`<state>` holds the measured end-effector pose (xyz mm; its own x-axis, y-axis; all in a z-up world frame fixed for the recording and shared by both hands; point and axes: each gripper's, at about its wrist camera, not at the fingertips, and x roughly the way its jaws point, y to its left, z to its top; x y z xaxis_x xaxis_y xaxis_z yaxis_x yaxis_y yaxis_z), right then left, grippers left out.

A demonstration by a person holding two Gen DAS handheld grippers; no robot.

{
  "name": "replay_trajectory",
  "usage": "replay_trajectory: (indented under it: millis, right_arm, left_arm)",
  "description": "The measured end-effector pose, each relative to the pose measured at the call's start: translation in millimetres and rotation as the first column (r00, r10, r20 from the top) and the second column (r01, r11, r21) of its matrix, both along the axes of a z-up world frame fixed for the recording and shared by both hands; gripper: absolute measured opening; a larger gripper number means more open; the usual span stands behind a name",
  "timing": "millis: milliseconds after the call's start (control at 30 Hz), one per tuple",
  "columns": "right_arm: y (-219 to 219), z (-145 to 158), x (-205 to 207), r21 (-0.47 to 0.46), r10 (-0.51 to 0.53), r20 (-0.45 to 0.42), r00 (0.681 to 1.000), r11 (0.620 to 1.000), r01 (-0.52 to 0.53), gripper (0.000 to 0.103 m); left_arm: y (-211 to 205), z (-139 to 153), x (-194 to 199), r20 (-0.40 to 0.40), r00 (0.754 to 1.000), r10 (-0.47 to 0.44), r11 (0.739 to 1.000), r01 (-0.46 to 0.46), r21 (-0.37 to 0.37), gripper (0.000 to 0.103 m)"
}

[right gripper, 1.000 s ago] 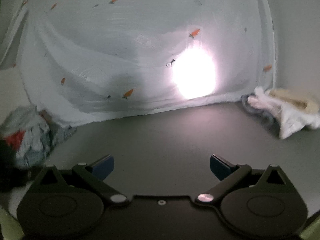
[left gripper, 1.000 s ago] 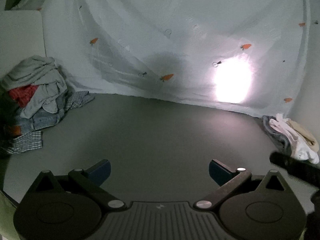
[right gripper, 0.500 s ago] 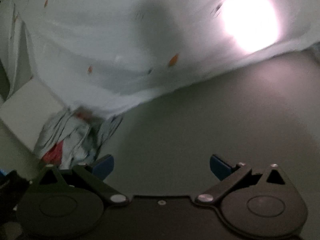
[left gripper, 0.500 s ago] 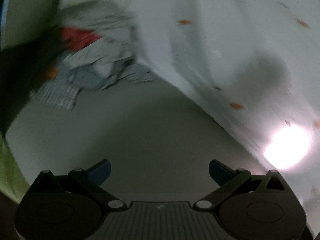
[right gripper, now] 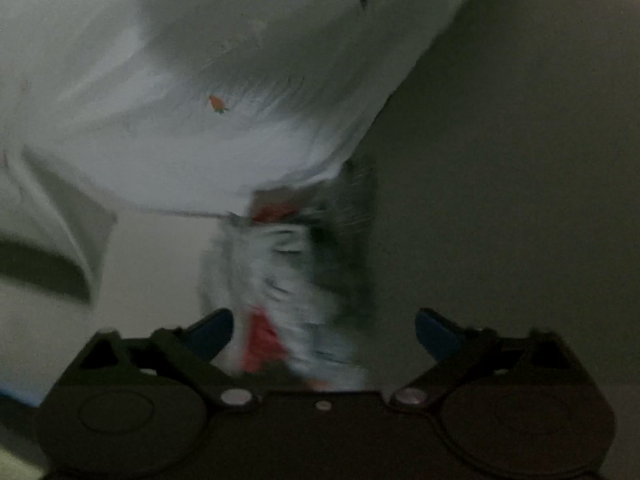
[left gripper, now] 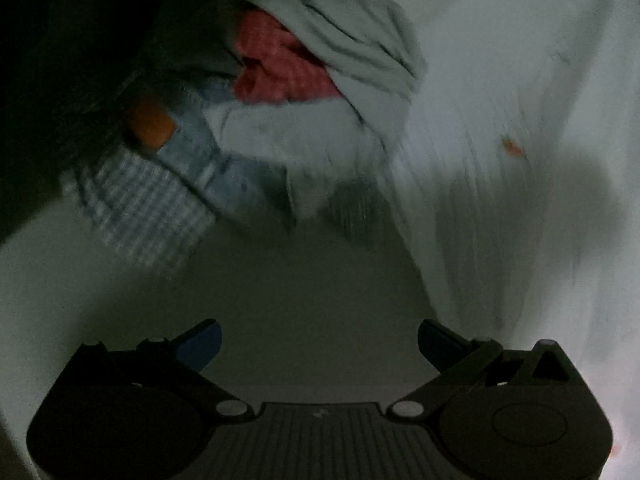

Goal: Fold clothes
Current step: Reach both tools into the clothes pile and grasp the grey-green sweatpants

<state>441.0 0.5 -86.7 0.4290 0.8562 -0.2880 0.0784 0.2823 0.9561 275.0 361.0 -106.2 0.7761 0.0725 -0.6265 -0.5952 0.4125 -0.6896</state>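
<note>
In the left wrist view, the left gripper [left gripper: 318, 344] is pointing at a pile of clothes [left gripper: 280, 120] sitting on the gray table [left gripper: 312, 280], and its fingers are standing wide apart, holding nothing. The clothes are looking soft, light and floppy, so pinching a loose edge of the gray top piece [left gripper: 360, 44] seems best. In the right wrist view, the right gripper [right gripper: 324, 334] is showing the same pile [right gripper: 292, 280], blurry and near, and its fingers are also standing apart and empty
</note>
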Motion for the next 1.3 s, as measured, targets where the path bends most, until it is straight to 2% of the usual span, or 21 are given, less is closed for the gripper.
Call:
replay_trajectory:
  millis: [100,167,200,267,333,433,533,600,733,833,867,900,933,967,1033,1133,1233,1300]
  right_arm:
    - [55,-10,38,0.162,0.008,-0.098,0.995,0.987,0.008,0.076]
    - [96,-11,62,0.230,0.026,-0.124,0.992,0.973,0.003,0.056]
    - [115,-7,72,0.245,0.040,-0.111,0.993,0.969,-0.012,0.050]
    - [149,-1,90,0.248,0.073,-0.067,0.995,0.967,-0.054,0.020]
    - [183,5,106,0.231,0.106,-0.022,0.994,0.968,-0.098,0.012]
    - [232,3,128,0.248,0.144,-0.014,0.989,0.959,-0.136,0.011]
    - [278,-4,146,0.236,0.199,0.006,0.980,0.952,-0.195,0.011]
    - [301,-4,155,0.202,0.240,0.032,0.970,0.949,-0.241,0.014]
    - [345,-15,171,0.126,0.285,0.055,0.957,0.949,-0.289,0.035]
    - [372,-17,181,0.055,0.306,0.075,0.949,0.949,-0.310,0.041]
    - [377,-16,183,0.033,0.315,0.085,0.945,0.947,-0.319,0.037]
    - [379,-14,183,0.020,0.317,0.099,0.943,0.947,-0.321,0.030]
    - [378,-13,182,0.015,0.317,0.109,0.942,0.947,-0.321,0.011]
    - [375,-10,181,0.011,0.314,0.123,0.941,0.948,-0.318,0.004]
    - [362,0,175,0.002,0.302,0.173,0.938,0.952,-0.307,0.003]
    - [330,26,159,-0.047,0.279,0.288,0.916,0.959,-0.278,0.003]
    - [282,50,139,-0.102,0.247,0.387,0.888,0.969,-0.226,0.002]
    - [247,62,128,-0.114,0.202,0.416,0.887,0.979,-0.170,0.002]
  left_arm:
    - [52,-9,25,0.028,0.998,0.056,0.997,-0.055,-0.045,0.103]
    - [81,-10,39,0.026,0.995,0.095,0.994,-0.093,-0.054,0.103]
    - [94,-12,46,0.029,0.993,0.112,0.992,-0.110,-0.053,0.103]
    - [119,-17,59,0.034,0.989,0.145,0.988,-0.143,-0.052,0.103]
    - [143,-27,72,0.030,0.984,0.176,0.982,-0.174,-0.071,0.103]
    - [169,-39,86,0.022,0.974,0.227,0.966,-0.223,-0.131,0.102]
    - [184,-43,102,-0.007,0.973,0.229,0.969,-0.229,-0.097,0.102]
    - [195,-49,110,-0.024,0.970,0.241,0.964,-0.242,-0.109,0.102]
    - [215,-61,124,-0.024,0.970,0.242,0.954,-0.243,-0.174,0.103]
    - [215,-61,131,-0.019,0.972,0.234,0.958,-0.234,-0.164,0.103]
    - [214,-61,133,-0.015,0.972,0.235,0.959,-0.234,-0.160,0.103]
    - [214,-61,135,-0.013,0.972,0.236,0.959,-0.235,-0.160,0.103]
    - [214,-60,137,-0.014,0.971,0.238,0.958,-0.237,-0.161,0.103]
    - [213,-57,139,-0.021,0.971,0.238,0.958,-0.239,-0.159,0.103]
    - [212,-51,145,-0.037,0.971,0.238,0.959,-0.241,-0.152,0.103]
    - [202,-31,154,-0.058,0.975,0.215,0.974,-0.218,-0.057,0.103]
    - [185,-10,159,-0.059,0.980,0.192,0.981,-0.191,0.009,0.103]
    - [171,1,160,-0.057,0.982,0.178,0.984,-0.177,0.022,0.103]
